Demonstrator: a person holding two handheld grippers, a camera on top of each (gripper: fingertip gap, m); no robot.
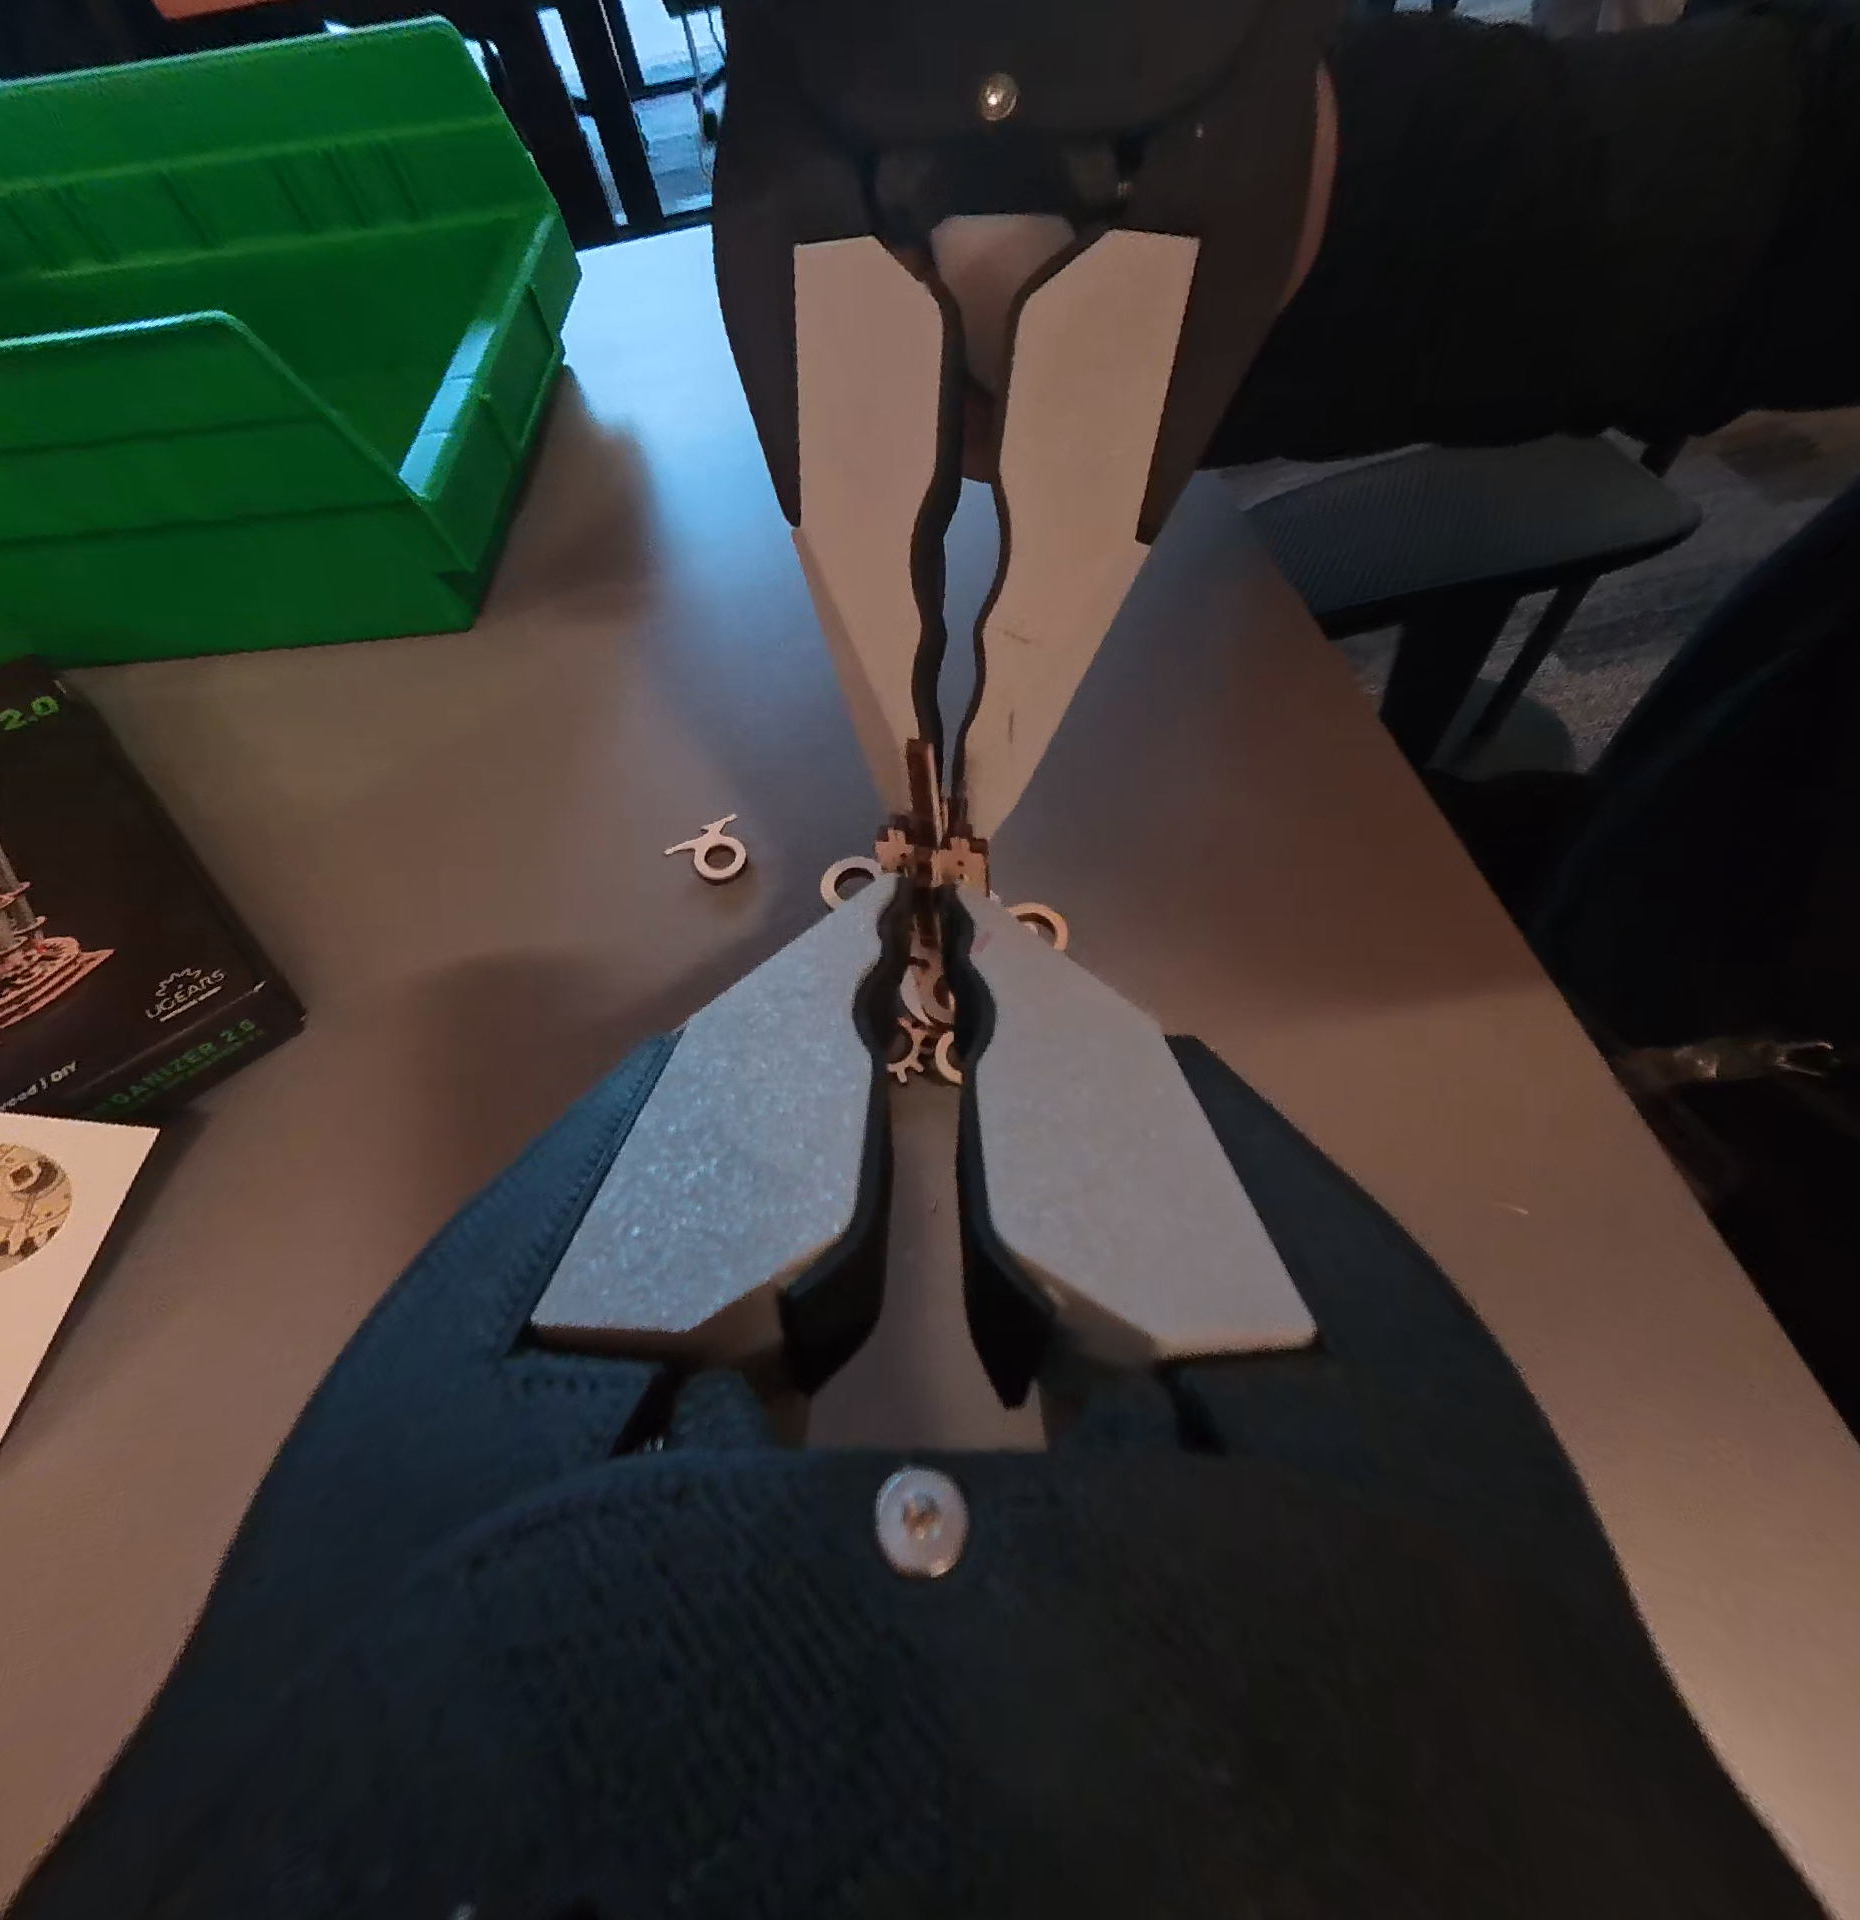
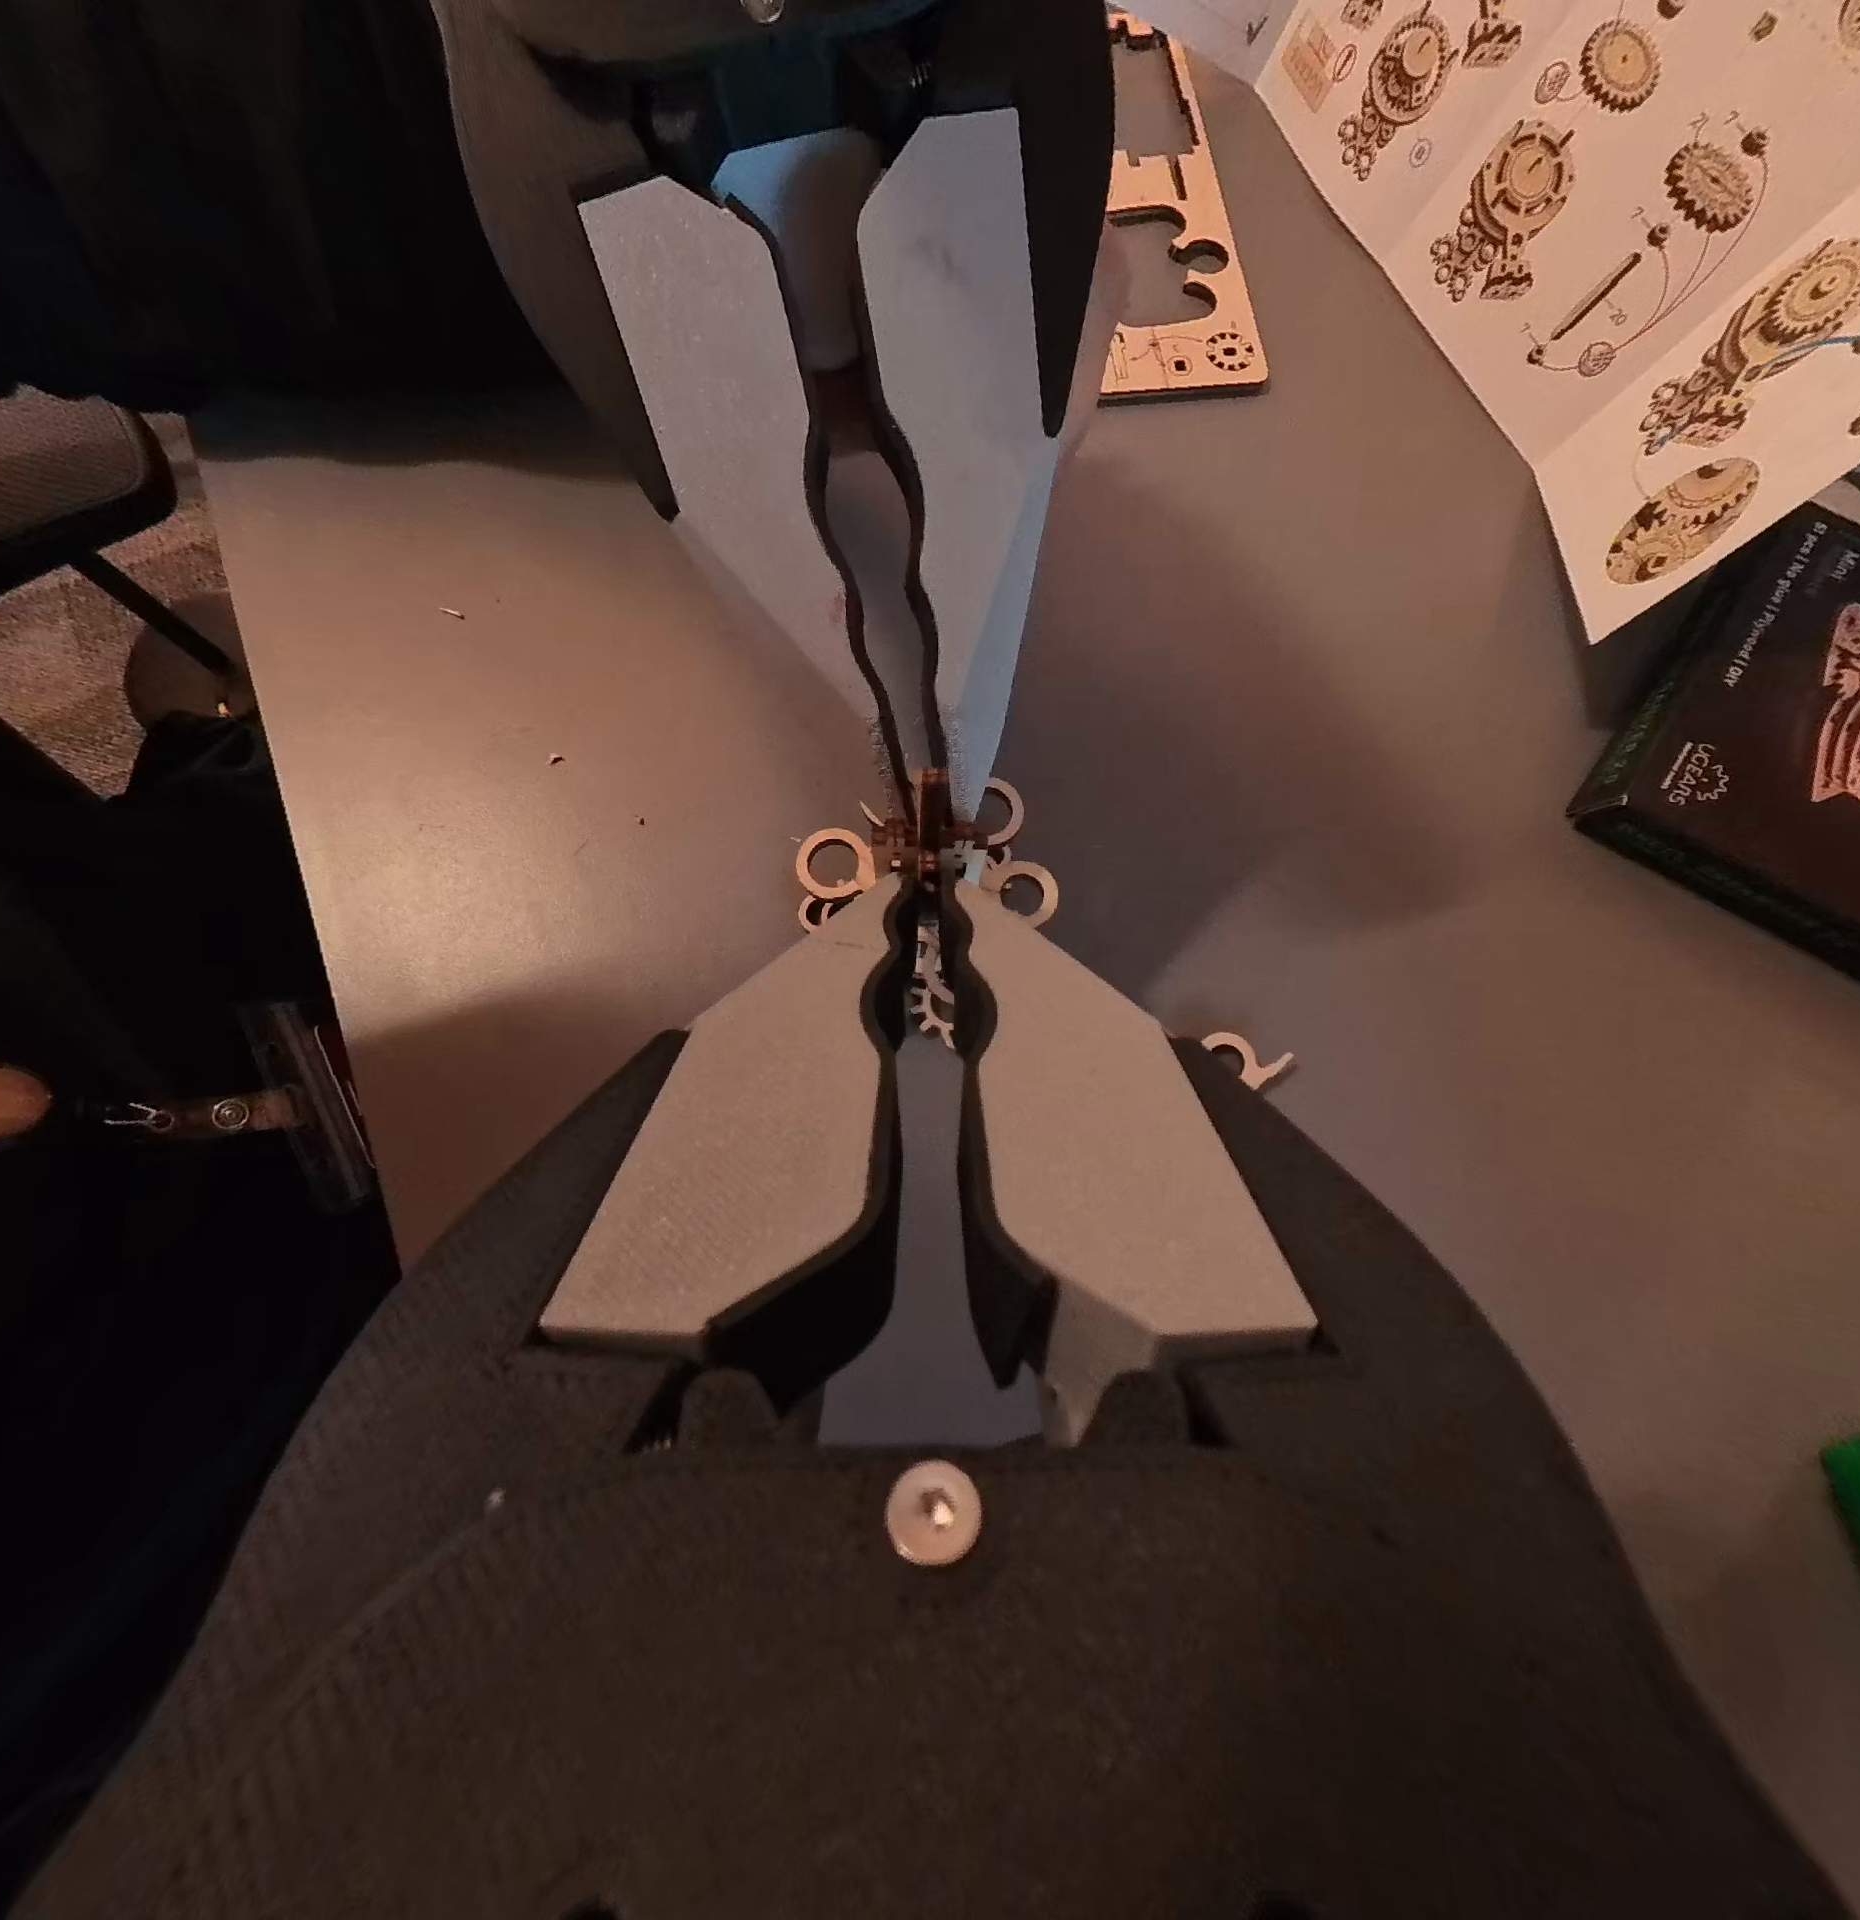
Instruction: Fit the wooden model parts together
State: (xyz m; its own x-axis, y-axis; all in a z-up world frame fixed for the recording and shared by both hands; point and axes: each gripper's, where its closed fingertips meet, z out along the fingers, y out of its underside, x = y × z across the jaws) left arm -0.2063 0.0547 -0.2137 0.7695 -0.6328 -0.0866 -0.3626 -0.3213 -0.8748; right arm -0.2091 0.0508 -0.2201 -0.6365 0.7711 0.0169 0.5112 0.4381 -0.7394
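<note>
My two grippers meet tip to tip just above the grey table. In the left wrist view my left gripper (image 1: 924,906) is shut on a small notched wooden part (image 1: 905,844). My right gripper (image 1: 938,781) comes in from the far side, shut on a second small wooden part (image 1: 921,771) that touches the first. In the right wrist view my right gripper (image 2: 931,896) is shut on its part (image 2: 936,847), facing the left gripper (image 2: 921,771). Loose wooden ring pieces (image 1: 710,847) (image 2: 832,864) and a small gear (image 2: 931,1006) lie on the table beneath; the joint itself is too small to make out.
A green plastic bin (image 1: 230,364) stands at the back left with a dark kit box (image 1: 105,914) in front of it. An open instruction sheet (image 2: 1580,260), a punched-out wooden sheet (image 2: 1186,260) and the box (image 2: 1757,748) show in the right wrist view. A chair (image 1: 1477,520) stands past the table edge. Only a small space, under 4 cm, lies between the two pairs of fingers.
</note>
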